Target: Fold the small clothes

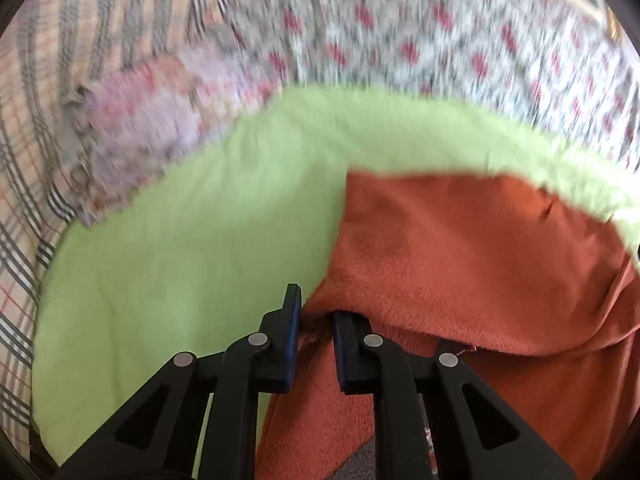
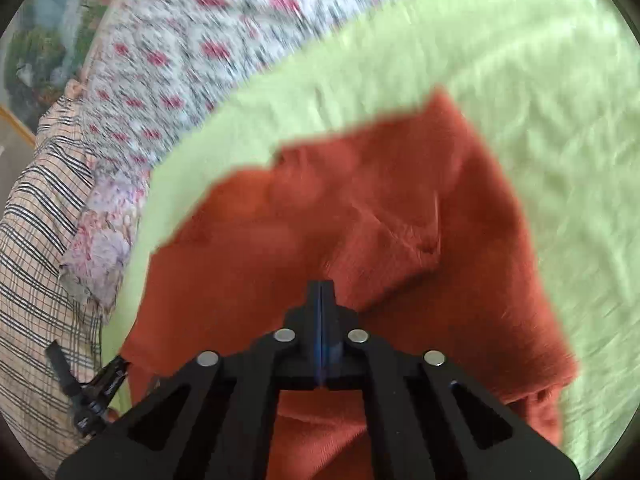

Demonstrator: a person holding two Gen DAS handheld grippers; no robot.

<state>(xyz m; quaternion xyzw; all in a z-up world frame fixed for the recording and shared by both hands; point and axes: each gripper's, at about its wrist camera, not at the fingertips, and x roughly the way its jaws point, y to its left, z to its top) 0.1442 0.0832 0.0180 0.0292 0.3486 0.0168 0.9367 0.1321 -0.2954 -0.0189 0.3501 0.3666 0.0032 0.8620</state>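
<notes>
While my left gripper (image 1: 316, 312) pinches the orange garment's (image 1: 460, 248) edge at six o'clock on the green sheet (image 1: 180, 240), my right gripper (image 2: 321, 286) stays out of it, clenched empty above the cloth.

Both wrist views look steeply down, close on the orange cloth (image 1: 460, 248) (image 2: 360, 208).

floral bedding (image 1: 400, 40) motion-blurred; orange garment (image 1: 480, 260) cut off below.

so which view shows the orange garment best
Right wrist view: most of the orange garment shows, spread on the green sheet. The left wrist view shows only one edge and a raised fold.
</notes>
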